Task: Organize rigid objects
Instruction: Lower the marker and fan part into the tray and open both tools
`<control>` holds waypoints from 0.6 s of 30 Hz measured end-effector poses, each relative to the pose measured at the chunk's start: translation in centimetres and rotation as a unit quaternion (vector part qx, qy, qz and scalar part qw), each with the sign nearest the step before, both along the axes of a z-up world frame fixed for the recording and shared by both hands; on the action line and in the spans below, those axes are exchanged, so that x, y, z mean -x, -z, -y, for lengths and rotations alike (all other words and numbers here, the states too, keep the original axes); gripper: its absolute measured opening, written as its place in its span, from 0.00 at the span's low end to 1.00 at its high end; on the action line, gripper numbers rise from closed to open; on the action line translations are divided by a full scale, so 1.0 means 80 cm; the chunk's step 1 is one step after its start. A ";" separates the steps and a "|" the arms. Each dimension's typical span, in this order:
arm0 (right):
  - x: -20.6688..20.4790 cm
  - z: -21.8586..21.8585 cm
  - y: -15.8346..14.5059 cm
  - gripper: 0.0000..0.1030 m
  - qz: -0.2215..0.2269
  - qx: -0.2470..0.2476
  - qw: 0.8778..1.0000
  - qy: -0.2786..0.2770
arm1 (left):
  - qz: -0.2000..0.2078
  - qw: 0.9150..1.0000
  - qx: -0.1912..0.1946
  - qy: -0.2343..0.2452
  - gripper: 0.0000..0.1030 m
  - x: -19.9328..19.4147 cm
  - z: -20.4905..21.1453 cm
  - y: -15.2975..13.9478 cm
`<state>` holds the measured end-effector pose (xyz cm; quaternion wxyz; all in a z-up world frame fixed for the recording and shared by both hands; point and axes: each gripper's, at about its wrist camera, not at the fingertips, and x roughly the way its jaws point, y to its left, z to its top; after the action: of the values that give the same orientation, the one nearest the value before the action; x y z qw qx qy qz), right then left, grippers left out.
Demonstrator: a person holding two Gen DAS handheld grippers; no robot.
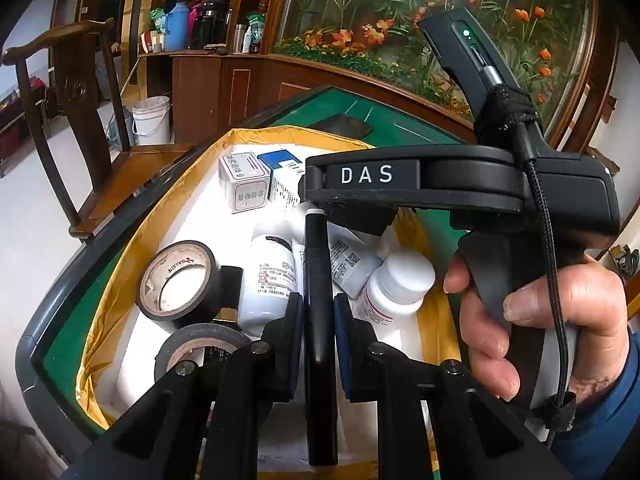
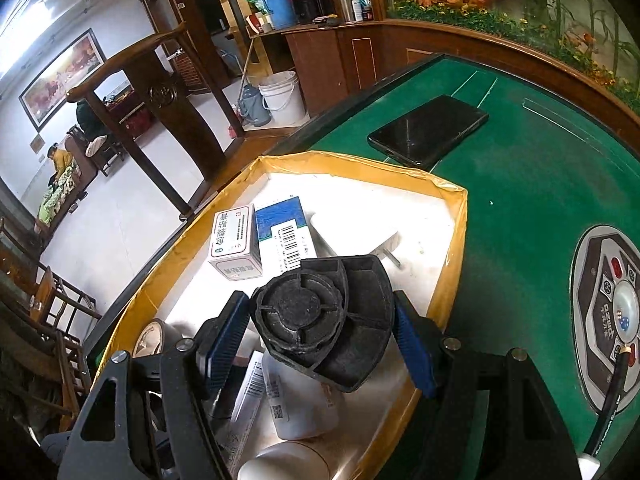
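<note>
The left gripper (image 1: 318, 312) is closed on a black pen-like stick (image 1: 316, 280), which runs straight ahead between its fingers with a white tip at the far end. Below and ahead of it lies a white tray with a yellow taped rim (image 1: 120, 264) sitting on the green tabletop (image 1: 60, 356). Just left of this gripper are two black tape rolls (image 1: 178, 280), one nearer than the other. Directly ahead under the stick lie several white pill bottles (image 1: 394, 284), and farther ahead stand a grey-and-white box (image 1: 244, 180) and a blue-and-white box (image 1: 282, 176) side by side. The right gripper (image 2: 320, 340) holds a black plastic piece with a round ribbed hub (image 2: 320, 320) pinched between its blue-padded fingers (image 2: 228, 328), above the near part of the same tray. Beneath it lies a white bottle (image 2: 296, 412), and beyond it the two boxes and a white plug adapter (image 2: 352, 232). Ahead and to the right of the tray a black phone (image 2: 428, 130) lies flat on the green tabletop, well apart from the gripper.
</note>
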<state>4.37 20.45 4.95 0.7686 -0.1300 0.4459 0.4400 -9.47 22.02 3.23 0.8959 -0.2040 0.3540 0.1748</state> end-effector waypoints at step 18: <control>0.004 0.051 -0.043 0.69 -0.015 -0.070 0.997 0.004 | 0.024 1.000 -0.014 -0.004 0.44 0.009 0.010 -0.027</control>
<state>4.02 16.41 8.39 0.7707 -0.0676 0.4257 0.4693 -10.20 21.19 5.42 0.9060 -0.1973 0.3293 0.1782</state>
